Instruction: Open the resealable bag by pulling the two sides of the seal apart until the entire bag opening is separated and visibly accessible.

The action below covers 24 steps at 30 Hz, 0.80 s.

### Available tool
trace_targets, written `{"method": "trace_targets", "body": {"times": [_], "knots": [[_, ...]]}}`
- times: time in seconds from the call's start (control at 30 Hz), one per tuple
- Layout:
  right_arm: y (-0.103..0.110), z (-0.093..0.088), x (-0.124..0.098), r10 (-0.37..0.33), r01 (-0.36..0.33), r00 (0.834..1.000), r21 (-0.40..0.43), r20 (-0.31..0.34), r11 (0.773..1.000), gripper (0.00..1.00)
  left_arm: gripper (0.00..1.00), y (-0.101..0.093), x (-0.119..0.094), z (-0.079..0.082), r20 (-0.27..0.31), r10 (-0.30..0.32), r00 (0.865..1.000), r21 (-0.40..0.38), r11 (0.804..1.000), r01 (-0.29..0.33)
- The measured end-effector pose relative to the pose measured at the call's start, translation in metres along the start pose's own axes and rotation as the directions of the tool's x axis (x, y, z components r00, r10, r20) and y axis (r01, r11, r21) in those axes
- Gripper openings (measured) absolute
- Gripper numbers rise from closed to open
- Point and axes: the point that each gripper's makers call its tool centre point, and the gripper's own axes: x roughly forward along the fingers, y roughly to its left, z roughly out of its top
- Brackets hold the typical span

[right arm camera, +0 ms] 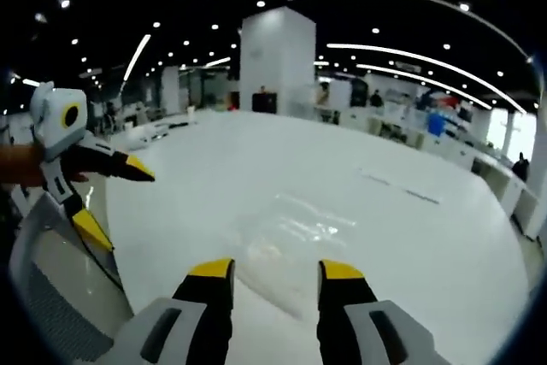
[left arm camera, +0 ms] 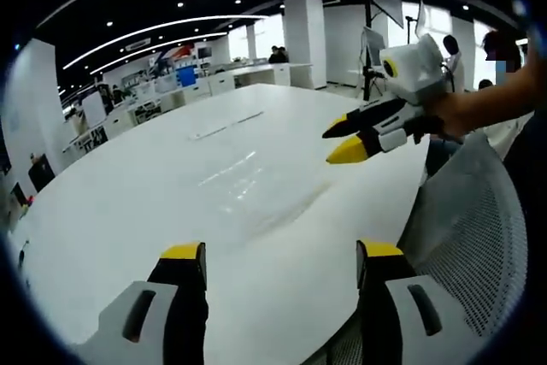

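Clear resealable bag (right arm camera: 286, 241) lies flat on white table (right arm camera: 410, 237). Left gripper (left arm camera: 280, 267) and right gripper (right arm camera: 275, 275) both hover above it, jaws spread, holding nothing.

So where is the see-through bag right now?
The clear bag lies flat on the white table, just ahead of the right gripper in the right gripper view. In the left gripper view it shows faintly mid-table.
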Motion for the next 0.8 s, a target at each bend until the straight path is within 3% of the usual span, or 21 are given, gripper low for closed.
{"method": "trace_targets", "body": {"times": [0.37,0.5,0.6,0.8], "knots": [[-0.004,-0.009,-0.028,-0.031,0.030,0.999,0.076,0.014,0.997,0.54,0.76,0.006,-0.009,-0.009,-0.004,0.033,0.999,-0.030,0.999,-0.033],[-0.003,-0.013,-0.036,-0.040,0.039,0.999,0.094,0.005,0.995,0.59,0.87,0.013,-0.013,-0.012,-0.016,0.070,0.997,-0.051,0.996,-0.071],[-0.004,-0.019,-0.043,-0.055,0.057,0.998,0.097,-0.016,0.994,0.58,0.96,0.018,-0.016,-0.012,-0.011,0.096,0.995,-0.059,0.994,-0.096],[0.000,-0.019,-0.057,-0.067,0.066,0.998,0.130,-0.004,0.989,0.59,0.97,0.023,-0.019,-0.011,0.001,0.107,0.994,-0.073,0.992,-0.107]]}}
